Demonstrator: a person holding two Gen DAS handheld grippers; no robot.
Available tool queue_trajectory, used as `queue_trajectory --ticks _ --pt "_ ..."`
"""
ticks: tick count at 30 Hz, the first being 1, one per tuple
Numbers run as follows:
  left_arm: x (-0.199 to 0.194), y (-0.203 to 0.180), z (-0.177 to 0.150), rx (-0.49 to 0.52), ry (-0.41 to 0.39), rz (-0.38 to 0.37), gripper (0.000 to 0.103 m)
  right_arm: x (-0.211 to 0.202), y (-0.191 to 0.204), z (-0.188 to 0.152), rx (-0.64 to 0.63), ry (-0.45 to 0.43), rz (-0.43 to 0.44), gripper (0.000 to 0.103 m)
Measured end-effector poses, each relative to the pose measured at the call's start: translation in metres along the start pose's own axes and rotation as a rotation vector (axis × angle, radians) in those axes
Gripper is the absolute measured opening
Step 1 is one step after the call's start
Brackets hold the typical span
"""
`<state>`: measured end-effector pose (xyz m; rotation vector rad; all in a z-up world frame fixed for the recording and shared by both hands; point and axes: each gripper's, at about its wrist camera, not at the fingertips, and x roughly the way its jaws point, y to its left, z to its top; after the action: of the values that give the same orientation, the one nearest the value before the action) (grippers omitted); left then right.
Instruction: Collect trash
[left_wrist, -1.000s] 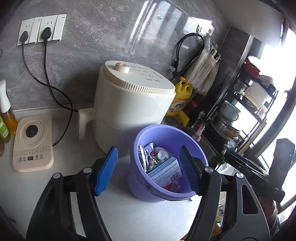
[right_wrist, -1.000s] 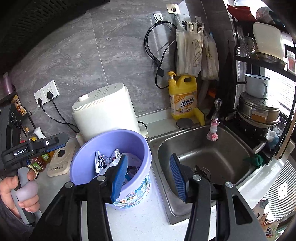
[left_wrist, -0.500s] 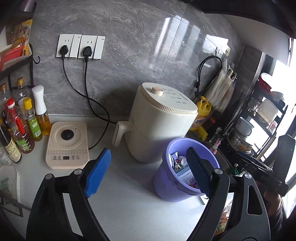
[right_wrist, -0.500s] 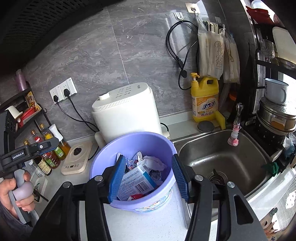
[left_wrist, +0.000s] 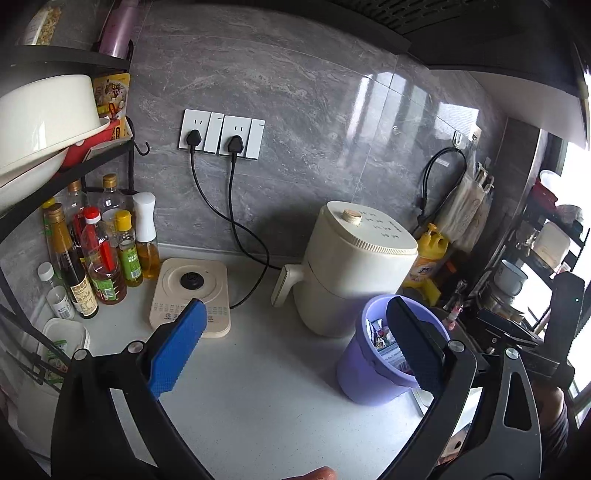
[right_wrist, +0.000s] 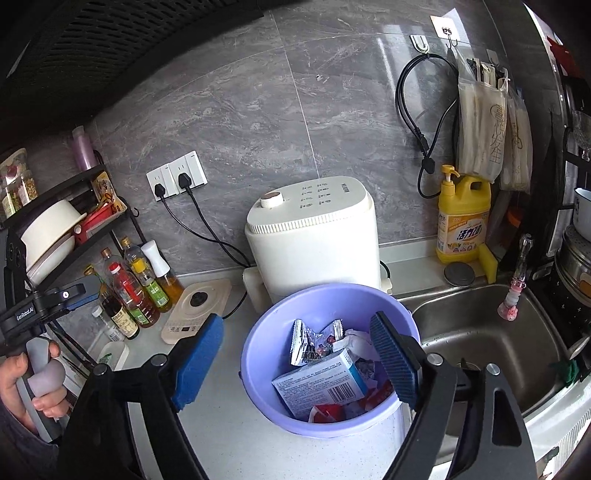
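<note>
This is a home kitchen. A steel sink (right_wrist: 480, 332) is set in the white counter (left_wrist: 280, 398). Oil bottles (left_wrist: 103, 258) and dish soap (right_wrist: 463, 218) stand by the grey tiled wall (left_wrist: 314, 122).

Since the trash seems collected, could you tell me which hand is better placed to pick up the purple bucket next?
Probably the right. The right gripper hangs over the purple bucket, jaws open and empty. The left gripper is open too, but the bucket sits off beside one finger, farther away.
</note>
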<state>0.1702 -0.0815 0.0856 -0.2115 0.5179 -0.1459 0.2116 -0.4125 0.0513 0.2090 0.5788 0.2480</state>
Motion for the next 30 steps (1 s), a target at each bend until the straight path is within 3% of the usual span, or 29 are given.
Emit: queue_trajectory --ticks 5,17,25,30 --pt "-0.032 0.014 -0.007 -0.001 -0.015 0.051 0.097 0.000 0.014 0.001 -0.030 0.010 0.055 0.095" --pt "-0.104 0.040 -0.029 0.002 -0.022 0.127 0.097 -0.008 0.048 -0.006 -0.058 0.014 0.099 0.095" --pt "-0.134 0.050 -0.056 0.004 -0.010 0.144 0.097 -0.040 0.092 -0.031 -0.084 0.007 0.131 0.095" --pt "-0.144 0.052 -0.066 0.011 -0.018 0.135 0.097 -0.055 0.107 -0.054 -0.062 0.046 0.133 0.095"
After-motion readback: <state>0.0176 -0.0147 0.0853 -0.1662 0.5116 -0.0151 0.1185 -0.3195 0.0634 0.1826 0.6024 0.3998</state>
